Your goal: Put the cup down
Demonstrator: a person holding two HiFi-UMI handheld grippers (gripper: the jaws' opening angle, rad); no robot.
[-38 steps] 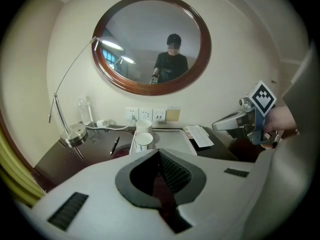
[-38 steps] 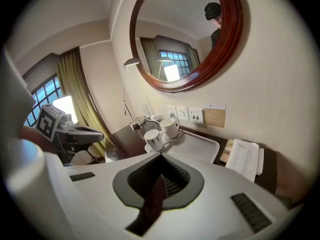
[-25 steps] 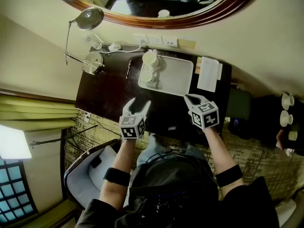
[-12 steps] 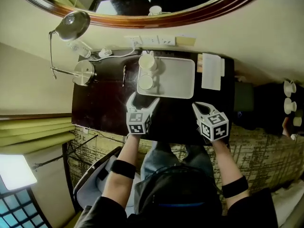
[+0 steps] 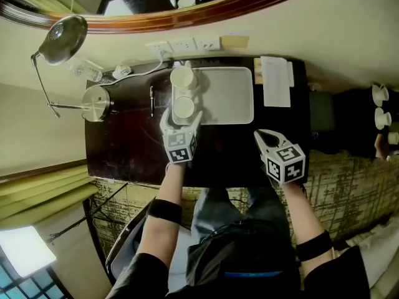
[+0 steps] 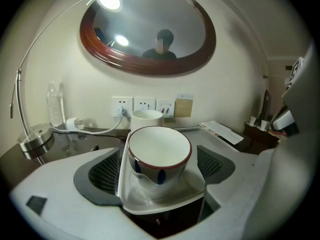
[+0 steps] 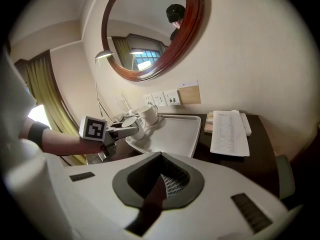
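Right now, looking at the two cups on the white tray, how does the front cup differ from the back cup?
The front cup has a red rim and blue marks on its side; the back cup is plain white. The front cup stands at the near corner of the white tray; the back cup stands behind it, closer to the wall sockets. Both stand upright on the tray's left end, mouths up.

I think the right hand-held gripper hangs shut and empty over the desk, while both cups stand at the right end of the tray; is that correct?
Not quite. The head view shows the nearer cup and the farther cup at the left end of the tray, not the right. The rest holds: the right hand-held gripper hangs shut and empty over the desk.
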